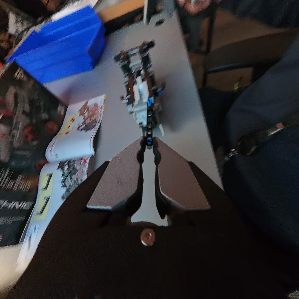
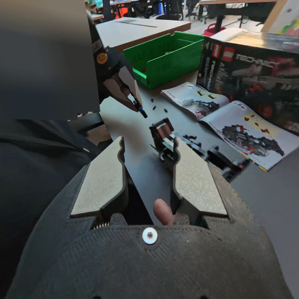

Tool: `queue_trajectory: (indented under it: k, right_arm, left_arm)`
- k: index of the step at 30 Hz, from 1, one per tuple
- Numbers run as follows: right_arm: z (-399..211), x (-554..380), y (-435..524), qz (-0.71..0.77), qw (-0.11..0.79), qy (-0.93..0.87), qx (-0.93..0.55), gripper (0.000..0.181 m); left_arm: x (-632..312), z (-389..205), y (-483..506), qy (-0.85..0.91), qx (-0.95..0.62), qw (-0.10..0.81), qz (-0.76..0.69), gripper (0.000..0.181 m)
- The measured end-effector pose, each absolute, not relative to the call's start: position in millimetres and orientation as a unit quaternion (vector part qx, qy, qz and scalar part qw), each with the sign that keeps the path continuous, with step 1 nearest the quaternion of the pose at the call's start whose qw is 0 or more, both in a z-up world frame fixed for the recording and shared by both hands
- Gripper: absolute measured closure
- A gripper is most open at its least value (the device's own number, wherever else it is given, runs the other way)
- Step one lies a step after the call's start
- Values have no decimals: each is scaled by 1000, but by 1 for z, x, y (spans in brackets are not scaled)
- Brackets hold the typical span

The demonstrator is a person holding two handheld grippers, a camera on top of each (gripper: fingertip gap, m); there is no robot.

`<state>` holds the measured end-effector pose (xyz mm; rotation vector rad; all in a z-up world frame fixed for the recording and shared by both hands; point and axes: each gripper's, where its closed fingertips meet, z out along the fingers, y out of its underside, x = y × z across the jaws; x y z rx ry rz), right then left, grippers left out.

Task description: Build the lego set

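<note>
My left gripper [image 1: 149, 140] is shut on a black lego beam [image 1: 149, 123] with holes and blue pins at both ends, held above the table. It also shows in the right wrist view [image 2: 139, 108], up and left of the model. The half-built lego chassis [image 1: 140, 80], black, brown and white, lies on the grey table [image 1: 174, 100] beyond the beam. My right gripper [image 2: 148, 145] is open and empty, hovering just before the near end of the chassis [image 2: 168, 139]. Its right fingertip [image 2: 176, 142] overlaps the chassis in view.
An open instruction booklet [image 2: 226, 123] lies right of the chassis, also seen in the left wrist view [image 1: 76, 129]. The lego box [image 2: 252, 71] stands behind it. A green bin [image 2: 161, 64] and a blue bin [image 1: 61, 48] sit at the table's edge. Small black pins [image 2: 154, 107] lie loose. The tips of one gripper are about 15 centimetres away from the tips of the other.
</note>
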<state>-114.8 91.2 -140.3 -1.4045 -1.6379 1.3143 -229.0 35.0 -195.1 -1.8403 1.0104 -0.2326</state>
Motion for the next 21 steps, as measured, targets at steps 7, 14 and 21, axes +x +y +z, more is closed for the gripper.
queue_trajectory:
  k: [7, 14, 21]
  right_arm:
    - [-154, -159, 29, 486, 270, -679, -480, 159]
    - [-165, -144, 53, 440, 327, -659, -515, 143]
    - [-155, -150, 58, 514, 323, -595, -528, 144]
  left_arm:
    - [-185, -170, 40, 469, -700, 510, -170, 177]
    - [-186, -173, 51, 443, -717, 509, -175, 177]
    - [-161, -134, 51, 315, -670, 596, -312, 177]
